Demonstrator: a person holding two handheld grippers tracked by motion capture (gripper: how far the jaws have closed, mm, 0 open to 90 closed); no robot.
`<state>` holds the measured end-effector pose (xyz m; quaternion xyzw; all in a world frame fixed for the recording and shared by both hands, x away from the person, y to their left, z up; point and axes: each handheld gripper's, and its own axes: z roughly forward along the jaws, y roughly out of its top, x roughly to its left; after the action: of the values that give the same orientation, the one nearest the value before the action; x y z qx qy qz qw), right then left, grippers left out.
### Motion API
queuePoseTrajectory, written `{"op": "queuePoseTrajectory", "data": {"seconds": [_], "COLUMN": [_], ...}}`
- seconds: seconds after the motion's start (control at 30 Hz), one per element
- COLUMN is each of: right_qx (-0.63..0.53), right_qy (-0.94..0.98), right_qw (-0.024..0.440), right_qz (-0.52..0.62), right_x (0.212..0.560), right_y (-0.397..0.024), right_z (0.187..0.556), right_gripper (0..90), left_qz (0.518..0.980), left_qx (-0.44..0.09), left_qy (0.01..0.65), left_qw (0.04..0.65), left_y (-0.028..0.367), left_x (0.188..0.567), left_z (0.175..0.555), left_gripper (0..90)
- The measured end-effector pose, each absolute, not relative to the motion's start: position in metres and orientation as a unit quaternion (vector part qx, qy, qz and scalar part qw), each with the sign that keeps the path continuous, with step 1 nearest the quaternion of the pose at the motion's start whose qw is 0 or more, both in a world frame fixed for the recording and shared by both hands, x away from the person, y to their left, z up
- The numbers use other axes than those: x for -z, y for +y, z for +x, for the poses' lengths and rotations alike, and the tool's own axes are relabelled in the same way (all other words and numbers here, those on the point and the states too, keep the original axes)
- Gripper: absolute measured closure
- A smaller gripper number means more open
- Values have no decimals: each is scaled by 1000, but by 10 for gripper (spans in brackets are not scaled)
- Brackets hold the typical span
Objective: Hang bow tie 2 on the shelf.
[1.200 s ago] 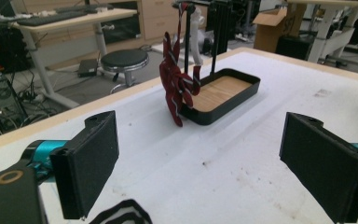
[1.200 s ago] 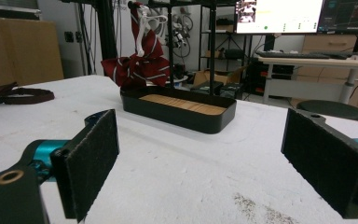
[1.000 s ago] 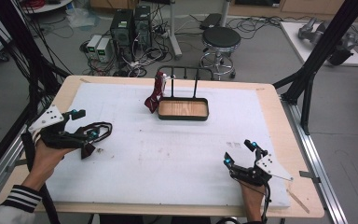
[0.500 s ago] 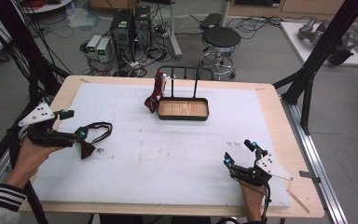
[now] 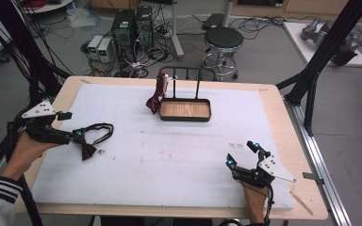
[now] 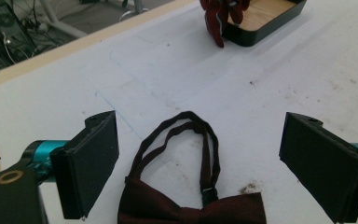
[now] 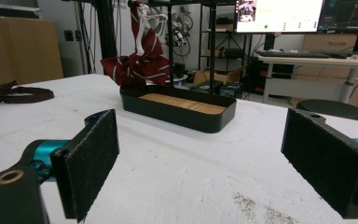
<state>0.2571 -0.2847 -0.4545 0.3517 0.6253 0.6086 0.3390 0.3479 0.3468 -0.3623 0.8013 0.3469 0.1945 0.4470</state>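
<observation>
A dark maroon bow tie (image 5: pixel 87 149) lies flat on the white mat at the left, its strap loop (image 5: pixel 101 130) spread toward the table's middle. My left gripper (image 5: pixel 73 124) is open just left of it. In the left gripper view the bow tie (image 6: pixel 191 207) lies low between the wide-apart jaws of that gripper (image 6: pixel 198 168). A black rack tray (image 5: pixel 207 117) with a wooden floor stands at the far middle. A red striped bow tie (image 5: pixel 157 92) hangs from its left post. My right gripper (image 5: pixel 242 154) rests open at the near right, holding nothing.
From the right gripper view the tray (image 7: pixel 214 122) and the hanging striped tie (image 7: pixel 137 63) stand ahead over bare mat. Beyond the far table edge are computers (image 5: pixel 132 26) and a stool (image 5: pixel 223 38). Black frame posts (image 5: pixel 316 70) rise at the right.
My left hand and gripper have drawn back to the left, and the dark bow tie has shifted slightly toward the near edge. The right gripper has stayed put.
</observation>
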Motion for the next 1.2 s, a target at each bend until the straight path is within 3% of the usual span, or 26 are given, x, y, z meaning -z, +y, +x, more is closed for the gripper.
{"op": "queuePoseTrajectory", "data": {"seconds": [0.87, 1.2], "right_qx": [-606, -604], "right_qy": [627, 629], "right_qw": [341, 341], "right_qz": [352, 351], "right_x": [454, 454], "right_y": [-285, -284], "right_z": [258, 258], "right_gripper": [105, 104], "left_qz": [851, 861], "left_qx": [-97, -85], "left_qy": [357, 368], "left_qw": [372, 341], "left_y": [373, 376], "left_x": [386, 398], "left_z": [394, 408], "left_gripper": [235, 259]}}
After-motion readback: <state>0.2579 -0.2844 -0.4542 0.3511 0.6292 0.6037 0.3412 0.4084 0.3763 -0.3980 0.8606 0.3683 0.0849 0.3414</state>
